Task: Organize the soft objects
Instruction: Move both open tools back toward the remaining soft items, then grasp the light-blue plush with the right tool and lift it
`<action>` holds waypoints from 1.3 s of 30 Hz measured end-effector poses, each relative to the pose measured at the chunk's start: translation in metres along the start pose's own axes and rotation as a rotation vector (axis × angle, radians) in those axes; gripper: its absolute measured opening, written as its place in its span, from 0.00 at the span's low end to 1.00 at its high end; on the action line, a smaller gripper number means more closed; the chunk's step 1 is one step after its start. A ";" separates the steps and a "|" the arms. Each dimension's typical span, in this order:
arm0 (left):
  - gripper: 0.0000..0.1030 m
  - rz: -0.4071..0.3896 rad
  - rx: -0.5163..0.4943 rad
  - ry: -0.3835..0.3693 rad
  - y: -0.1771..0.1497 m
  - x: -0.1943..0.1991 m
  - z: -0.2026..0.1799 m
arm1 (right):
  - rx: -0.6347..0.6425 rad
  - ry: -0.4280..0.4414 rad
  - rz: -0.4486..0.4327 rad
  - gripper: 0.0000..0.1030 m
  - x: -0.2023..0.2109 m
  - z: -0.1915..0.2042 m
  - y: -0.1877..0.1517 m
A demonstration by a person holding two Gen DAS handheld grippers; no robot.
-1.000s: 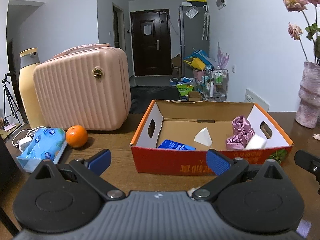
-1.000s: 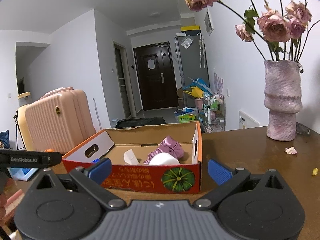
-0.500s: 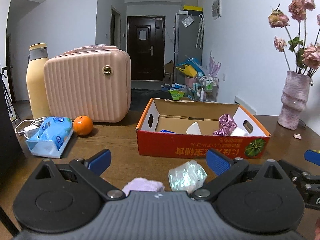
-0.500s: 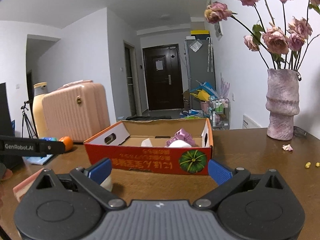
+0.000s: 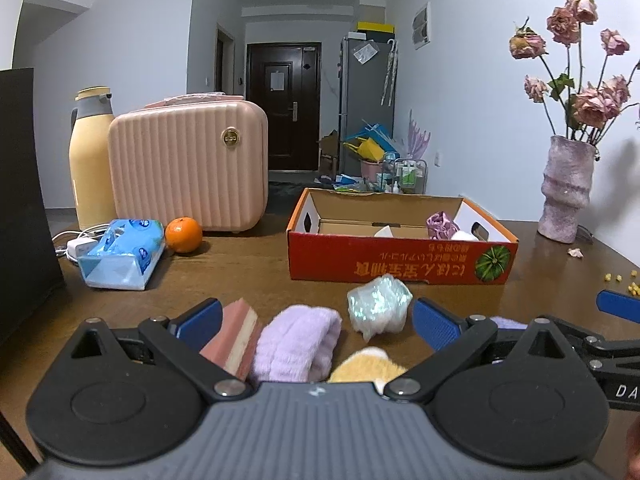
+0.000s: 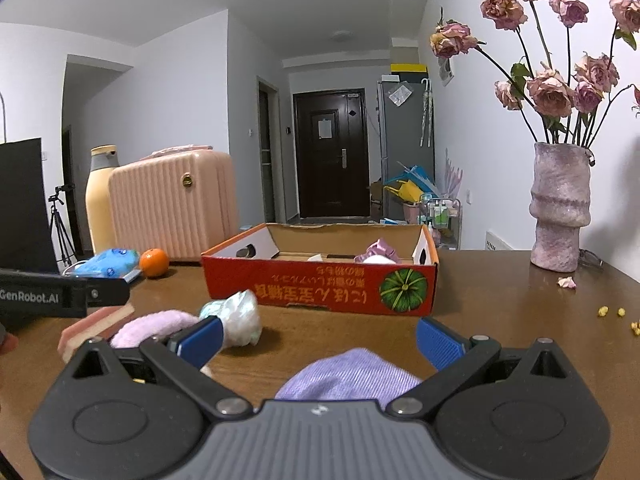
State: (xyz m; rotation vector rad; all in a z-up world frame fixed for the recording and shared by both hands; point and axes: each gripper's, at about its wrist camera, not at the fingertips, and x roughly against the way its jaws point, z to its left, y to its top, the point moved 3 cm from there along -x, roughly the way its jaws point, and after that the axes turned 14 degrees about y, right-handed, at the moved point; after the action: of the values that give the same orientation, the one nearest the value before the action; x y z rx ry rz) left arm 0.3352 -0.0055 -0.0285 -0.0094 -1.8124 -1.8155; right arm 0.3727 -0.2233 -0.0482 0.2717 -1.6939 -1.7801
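Note:
An open red cardboard box [image 5: 400, 268] [image 6: 320, 286] sits mid-table with a purple scrunchie [image 5: 442, 224] and white pieces inside. In front of it lie a pale shiny bundle [image 5: 378, 306] [image 6: 238, 318], a fluffy lilac cloth [image 5: 296, 344] [image 6: 156, 326], a pink sponge [image 5: 232, 334] [image 6: 92, 322], a yellow plush piece [image 5: 368, 366] and a purple knit cloth [image 6: 352, 376]. My left gripper [image 5: 316, 320] is open above the lilac cloth and sponge. My right gripper [image 6: 318, 334] is open over the purple knit cloth. Neither holds anything.
A pink suitcase [image 5: 188, 164], a yellow flask [image 5: 90, 160], an orange [image 5: 183, 235], a blue tissue pack [image 5: 122, 254] and a charger cable stand at the left. A black panel [image 5: 24, 200] borders the left edge. A vase of dried roses [image 6: 560, 208] stands right, with crumbs nearby.
Both grippers have pulled back from the box toward the table's near side, bringing the loose soft items into view beneath them. Both stay open.

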 end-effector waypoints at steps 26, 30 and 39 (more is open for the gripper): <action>1.00 -0.005 -0.063 -0.103 -0.058 0.042 0.036 | 0.041 -0.074 0.096 1.00 0.040 0.045 -0.044; 1.00 0.009 -0.044 -0.125 -0.062 0.045 0.045 | 0.036 -0.089 0.132 1.00 0.038 0.045 -0.050; 1.00 0.046 -0.007 -0.147 -0.062 0.041 0.051 | 0.000 -0.114 0.235 1.00 0.023 0.037 -0.057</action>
State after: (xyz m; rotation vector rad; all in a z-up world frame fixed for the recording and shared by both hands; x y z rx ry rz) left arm 0.2568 0.0212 -0.0651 -0.1905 -1.8898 -1.8307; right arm 0.3163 -0.2094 -0.0902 -0.0290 -1.7267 -1.6475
